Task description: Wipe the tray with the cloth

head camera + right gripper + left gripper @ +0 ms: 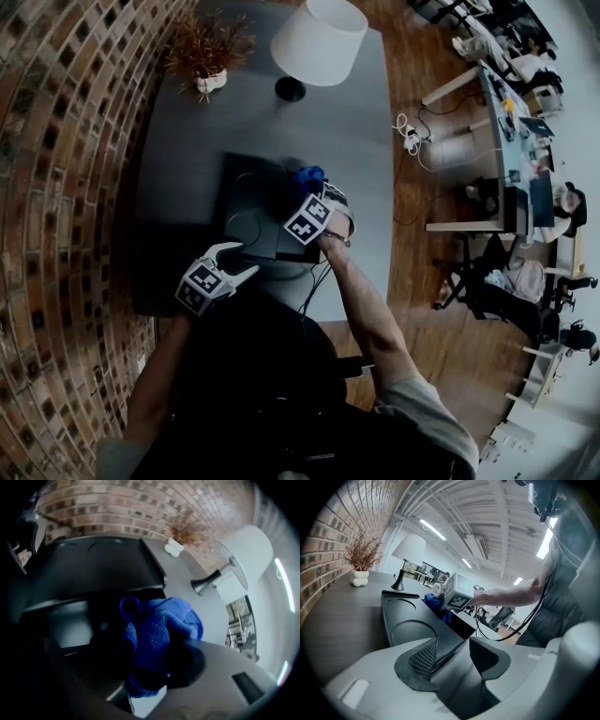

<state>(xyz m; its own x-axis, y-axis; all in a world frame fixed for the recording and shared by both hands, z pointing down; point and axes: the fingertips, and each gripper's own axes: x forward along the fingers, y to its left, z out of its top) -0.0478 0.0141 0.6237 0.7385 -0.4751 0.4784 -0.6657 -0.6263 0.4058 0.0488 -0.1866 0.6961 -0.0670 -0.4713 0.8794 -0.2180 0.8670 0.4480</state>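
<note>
A black tray (251, 202) with round recesses lies on the dark table, just ahead of me. My left gripper (234, 259) sits at its near left corner. In the left gripper view the tray's rim (449, 645) runs between the jaws of the left gripper (455, 652) and rests against the ribbed pad. My right gripper (315, 191) is over the tray's far right edge, shut on a bunched blue cloth (308, 174). In the right gripper view the cloth (161, 630) fills the jaws of the right gripper (151, 656), with the tray (93, 569) beyond it.
A white-shaded lamp (319, 42) and a dried plant in a white pot (208, 58) stand at the table's far end. A brick wall (56, 187) runs along the left. A cable hangs from my right wrist. Office desks and chairs stand on the wooden floor at right.
</note>
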